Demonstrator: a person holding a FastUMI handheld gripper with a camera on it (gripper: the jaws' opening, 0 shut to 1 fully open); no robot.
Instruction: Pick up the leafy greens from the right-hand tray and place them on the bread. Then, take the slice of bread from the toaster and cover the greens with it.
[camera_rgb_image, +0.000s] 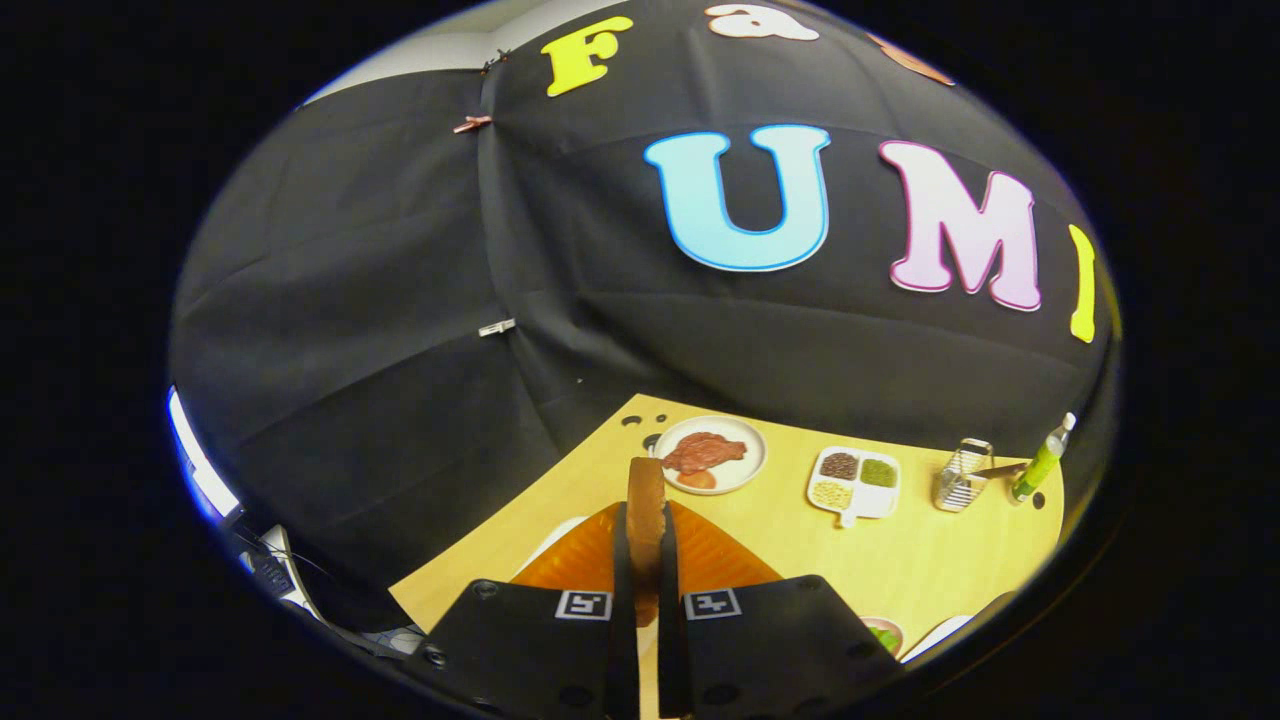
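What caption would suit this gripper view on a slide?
Tongs shut on a bread slice held upright above the orange toaster, wooden table beyond.

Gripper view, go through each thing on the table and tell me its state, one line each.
claw: shut on the bread slice
bread slice: held upright, edge-on between the fingers, lifted
orange toaster: beneath the held slice
round plate: holds reddish-brown meat
divided dish: three compartments filled with grains
green bottle: upright, capped
wire rack: standing

Gripper (645, 540): two flat finger blocks w/ round screw holes, one square coded marker per block, beside finger gap.
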